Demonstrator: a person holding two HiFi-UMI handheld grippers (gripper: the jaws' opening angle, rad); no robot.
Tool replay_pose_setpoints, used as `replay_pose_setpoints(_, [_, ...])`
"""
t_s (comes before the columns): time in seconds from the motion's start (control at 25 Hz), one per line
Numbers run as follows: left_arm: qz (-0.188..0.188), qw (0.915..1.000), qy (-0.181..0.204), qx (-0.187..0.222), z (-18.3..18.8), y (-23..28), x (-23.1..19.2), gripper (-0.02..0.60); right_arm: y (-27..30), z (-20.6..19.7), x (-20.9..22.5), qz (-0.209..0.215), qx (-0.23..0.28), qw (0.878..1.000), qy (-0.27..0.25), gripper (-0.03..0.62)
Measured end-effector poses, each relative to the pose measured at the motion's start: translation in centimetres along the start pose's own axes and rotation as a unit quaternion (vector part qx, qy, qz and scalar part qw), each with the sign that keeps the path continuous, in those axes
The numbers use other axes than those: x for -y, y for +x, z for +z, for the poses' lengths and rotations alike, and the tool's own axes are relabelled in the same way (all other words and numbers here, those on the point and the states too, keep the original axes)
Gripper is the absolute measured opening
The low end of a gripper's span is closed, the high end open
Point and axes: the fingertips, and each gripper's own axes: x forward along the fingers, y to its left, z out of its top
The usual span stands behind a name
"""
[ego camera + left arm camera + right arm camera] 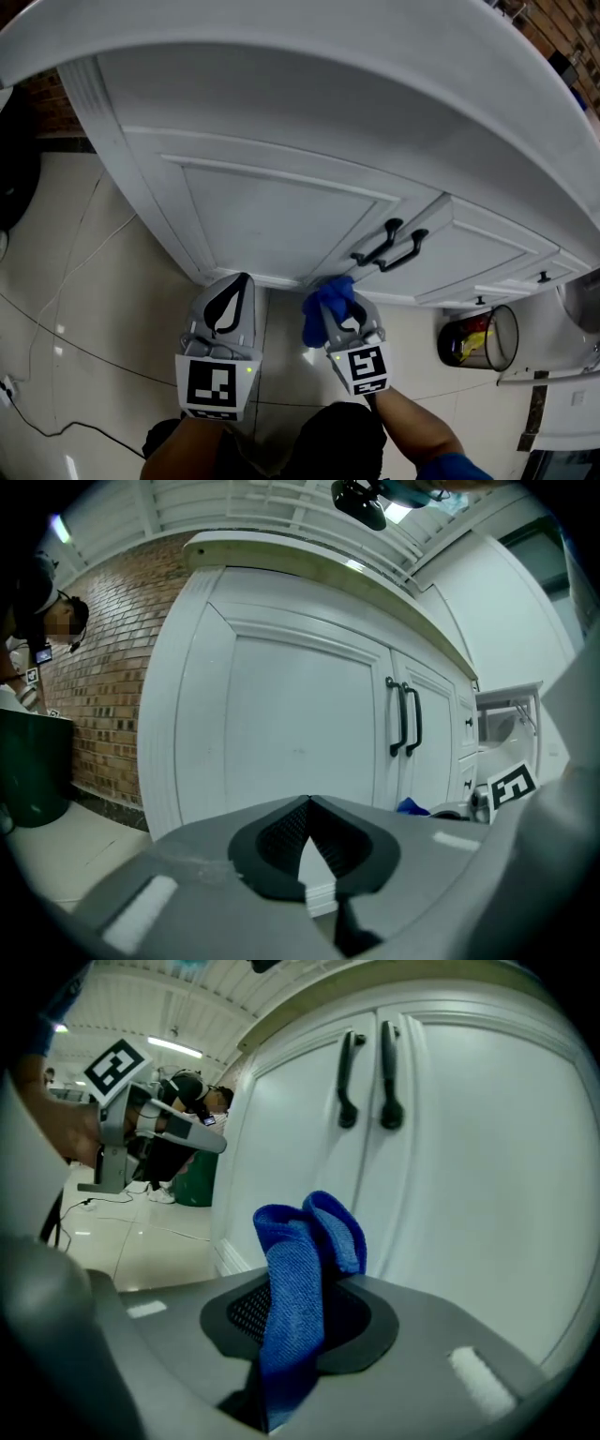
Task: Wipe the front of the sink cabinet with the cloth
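The white sink cabinet fills the head view, with two panelled doors and a pair of black handles at the middle seam. My right gripper is shut on a bunched blue cloth, held low and close to the doors below the handles. In the right gripper view the blue cloth stands up between the jaws, with the handles above it. My left gripper is shut and holds nothing, close to the bottom of the left door.
A wire basket with red and yellow contents sits at the right by a white appliance. A brick wall and a dark green bin stand left of the cabinet. A cable crosses the tiled floor.
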Motion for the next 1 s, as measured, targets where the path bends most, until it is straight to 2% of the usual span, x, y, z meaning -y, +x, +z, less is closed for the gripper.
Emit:
replay_pose_setpoints(0.16, [0.013,0.9999,0.004,-0.005,0.1,-1.7,-2.3,0.006,2.4,2.5,-4.1,0.040,0.022,0.999,-0.009,0.103])
replay_pose_setpoints(0.32, [0.037,0.9991,-0.016,0.012,1.2,-3.5,-4.7,0.006,5.0,5.4,-8.0,0.073,0.047,0.996,-0.023,0.103])
replay_pose_setpoints(0.6, [0.073,0.9971,-0.020,0.011,0.8,-6.3,-8.8,0.006,9.0,9.6,-14.8,0.124,0.088,0.987,-0.049,0.103])
replay_pose_setpoints(0.76, [0.086,0.9962,-0.013,0.003,0.3,-7.6,-10.6,0.006,11.2,11.5,-18.0,0.143,0.101,0.982,-0.066,0.103])
replay_pose_setpoints(0.88, [0.093,0.9955,0.003,-0.019,-0.8,-8.5,-11.9,0.006,12.7,12.9,-20.1,0.150,0.112,0.980,-0.072,0.103])
replay_pose_setpoints(1.0, [0.107,0.9941,-0.009,-0.017,-1.0,-9.2,-13.2,0.006,14.1,13.4,-21.8,0.155,0.115,0.979,-0.070,0.103])
